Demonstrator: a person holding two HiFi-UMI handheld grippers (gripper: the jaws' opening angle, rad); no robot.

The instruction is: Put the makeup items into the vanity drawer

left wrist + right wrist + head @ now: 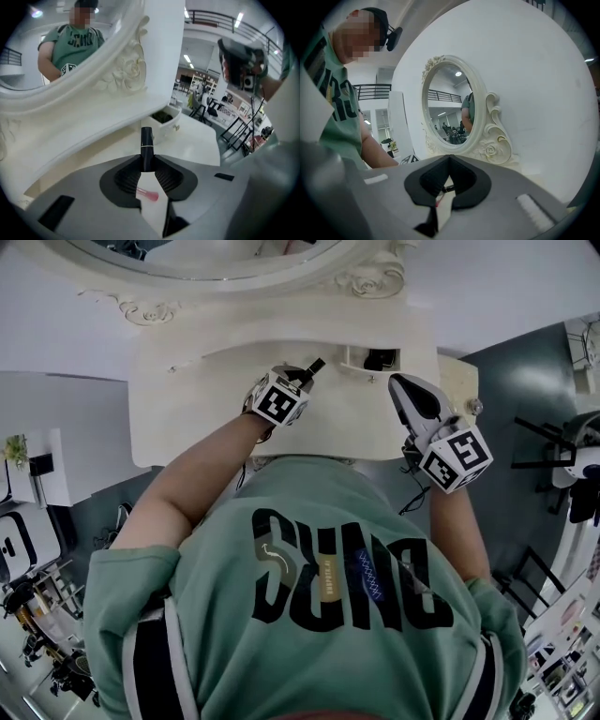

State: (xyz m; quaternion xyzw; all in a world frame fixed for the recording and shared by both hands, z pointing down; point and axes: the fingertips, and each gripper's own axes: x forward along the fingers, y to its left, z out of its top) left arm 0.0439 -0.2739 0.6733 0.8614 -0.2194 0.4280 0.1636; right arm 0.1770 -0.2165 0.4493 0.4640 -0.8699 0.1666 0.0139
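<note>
A slim black makeup tube [146,140] stands upright between the pads of my left gripper [146,160], which is shut on its lower part. From above, that gripper [298,381] hovers over the white vanity top [347,427] with the tube [313,367] pointing toward the small open drawer [356,359]. The drawer [172,123] is a short way ahead and holds dark items. A pink makeup item [149,195] lies on the top beneath the left jaws. My right gripper [405,385] hangs to the right of the drawer, jaws together and empty [449,158].
An oval mirror [450,108] in an ornate white frame [126,70] rises behind the vanity top. The vanity's right edge [466,381] drops off to dark floor. Stands and racks crowd the floor at the right [572,465] and the lower left [37,615].
</note>
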